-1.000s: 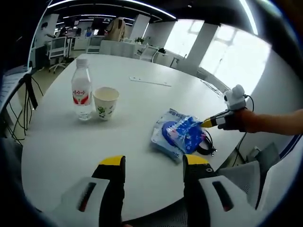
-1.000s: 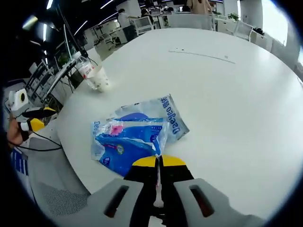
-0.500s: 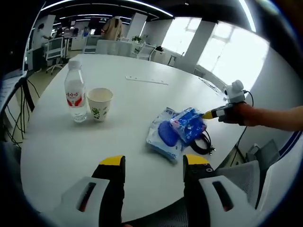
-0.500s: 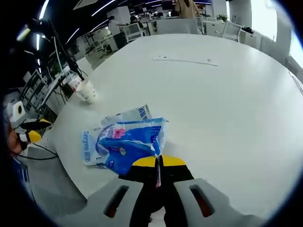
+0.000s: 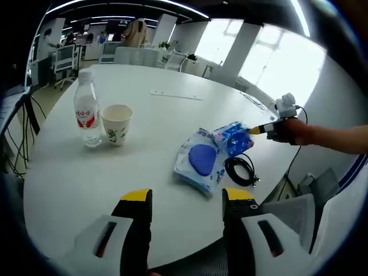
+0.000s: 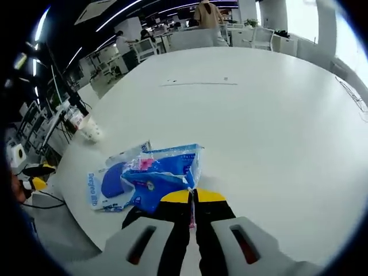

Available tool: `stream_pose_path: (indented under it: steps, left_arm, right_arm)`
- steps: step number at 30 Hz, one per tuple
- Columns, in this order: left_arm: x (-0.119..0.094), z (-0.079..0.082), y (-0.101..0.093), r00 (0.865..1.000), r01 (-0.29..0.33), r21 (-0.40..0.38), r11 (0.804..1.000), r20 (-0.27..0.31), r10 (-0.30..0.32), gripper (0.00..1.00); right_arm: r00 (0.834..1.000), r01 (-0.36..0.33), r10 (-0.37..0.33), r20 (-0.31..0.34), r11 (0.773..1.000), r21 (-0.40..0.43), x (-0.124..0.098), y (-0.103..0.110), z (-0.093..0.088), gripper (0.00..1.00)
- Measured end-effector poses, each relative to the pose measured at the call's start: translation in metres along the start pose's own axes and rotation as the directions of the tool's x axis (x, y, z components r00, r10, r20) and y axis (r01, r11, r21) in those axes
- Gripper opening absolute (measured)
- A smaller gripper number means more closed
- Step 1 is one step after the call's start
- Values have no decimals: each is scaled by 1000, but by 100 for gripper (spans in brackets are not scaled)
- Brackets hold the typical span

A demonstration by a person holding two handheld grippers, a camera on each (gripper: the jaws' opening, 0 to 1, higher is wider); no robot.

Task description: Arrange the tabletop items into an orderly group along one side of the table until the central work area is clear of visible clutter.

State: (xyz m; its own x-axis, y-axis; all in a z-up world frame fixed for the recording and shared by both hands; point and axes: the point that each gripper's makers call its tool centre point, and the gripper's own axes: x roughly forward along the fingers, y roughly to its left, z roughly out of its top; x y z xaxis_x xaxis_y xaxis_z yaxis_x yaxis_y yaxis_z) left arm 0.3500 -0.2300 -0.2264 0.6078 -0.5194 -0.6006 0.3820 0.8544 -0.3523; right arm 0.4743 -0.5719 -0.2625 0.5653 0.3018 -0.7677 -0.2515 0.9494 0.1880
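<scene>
My right gripper (image 6: pixel 192 199) is shut on the corner of a small blue packet (image 6: pixel 164 171), which it holds lifted above the white table (image 6: pixel 276 132). In the left gripper view that packet (image 5: pixel 233 138) hangs from the right gripper (image 5: pixel 256 130), just right of a flat blue-and-white pack (image 5: pixel 198 164) lying on the table. A black cable coil (image 5: pixel 241 171) lies beside the pack near the table's edge. A water bottle (image 5: pixel 85 115) and a paper cup (image 5: pixel 117 123) stand together at the left. My left gripper (image 5: pixel 187 198) is open over the near edge, holding nothing.
A thin pale strip (image 5: pixel 175 95) lies far out on the table (image 5: pixel 172 115). The flat pack (image 6: pixel 106 183), bottle (image 6: pixel 75 117) and cup (image 6: pixel 91 130) sit at the left in the right gripper view. Office chairs and desks stand beyond the table.
The right gripper has lifted the small blue packet off the flat pack and drawn it away to the right. The black cable coil now lies uncovered. My left gripper stayed open.
</scene>
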Motion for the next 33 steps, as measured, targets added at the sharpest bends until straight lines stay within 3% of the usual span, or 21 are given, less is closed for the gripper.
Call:
stream_pose_path:
  steps: [15, 33]
  left_arm:
    - [1, 0, -2, 1000, -3, -2, 1000, -3, 3, 48]
    - [1, -5, -1, 1000, 2, -13, 1000, -13, -2, 48]
  right_arm:
    - [996, 91, -91, -5, 995, 49, -8, -39, -3, 0]
    - [993, 111, -111, -52, 994, 0, 3, -36, -15, 5]
